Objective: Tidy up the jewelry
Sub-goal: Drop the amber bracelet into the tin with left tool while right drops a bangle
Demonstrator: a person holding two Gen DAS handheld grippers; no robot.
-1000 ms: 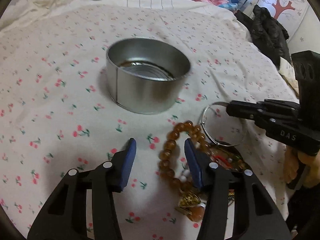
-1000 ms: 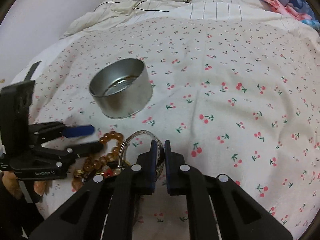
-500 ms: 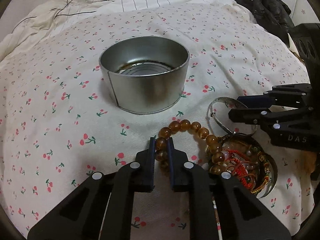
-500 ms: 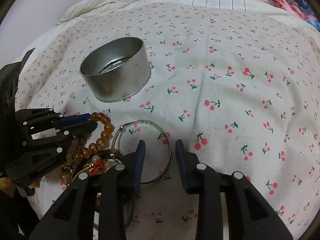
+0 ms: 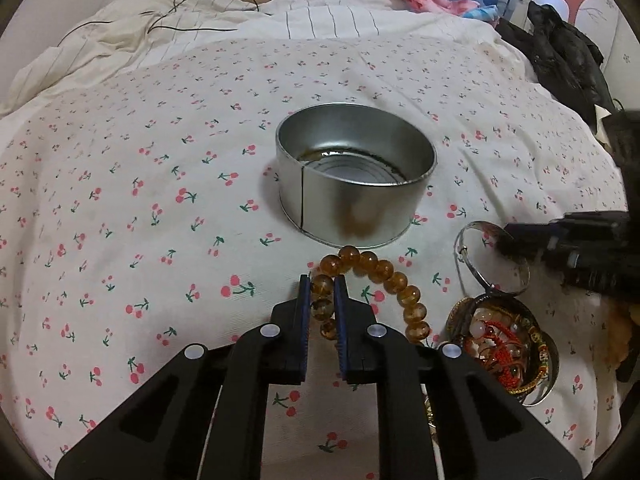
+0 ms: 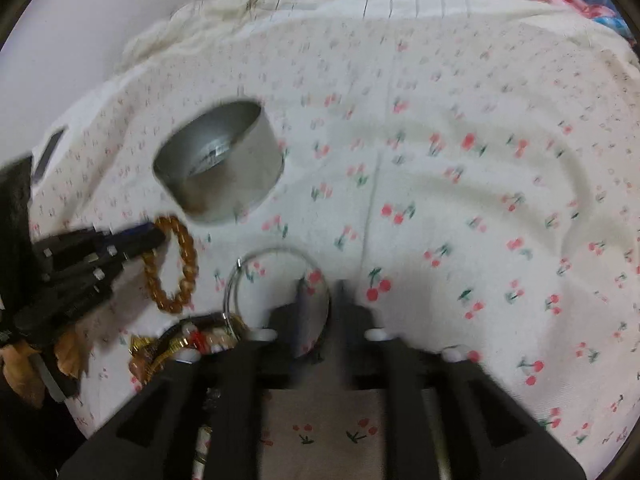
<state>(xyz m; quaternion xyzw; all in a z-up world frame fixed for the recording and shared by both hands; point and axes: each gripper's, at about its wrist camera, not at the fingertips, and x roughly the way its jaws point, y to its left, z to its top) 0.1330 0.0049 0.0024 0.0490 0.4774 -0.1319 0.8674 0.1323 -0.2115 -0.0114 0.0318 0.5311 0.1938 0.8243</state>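
My left gripper [image 5: 321, 290] is shut on an amber bead bracelet [image 5: 376, 270], which hangs off the bed in front of a round silver tin [image 5: 356, 178]; the bracelet also shows in the right wrist view [image 6: 182, 264]. My right gripper [image 6: 322, 292] is open, its fingers either side of the rim of a thin silver bangle [image 6: 276, 254] that lies on the cherry-print sheet. The bangle also shows in the left wrist view [image 5: 494, 258], with the right gripper [image 5: 516, 242] at it. The right wrist view is motion-blurred.
A heap of mixed jewelry [image 5: 504, 344] with red cord, beads and gold pieces lies right of my left gripper. The tin [image 6: 220, 160] stands open-topped with nothing visible inside. Rumpled bedding [image 5: 180, 28] lies behind; black clothing [image 5: 560, 52] sits at far right.
My left gripper closed on the amber bracelet and lifted it. My right gripper opened off the silver bangle and now straddles its rim.
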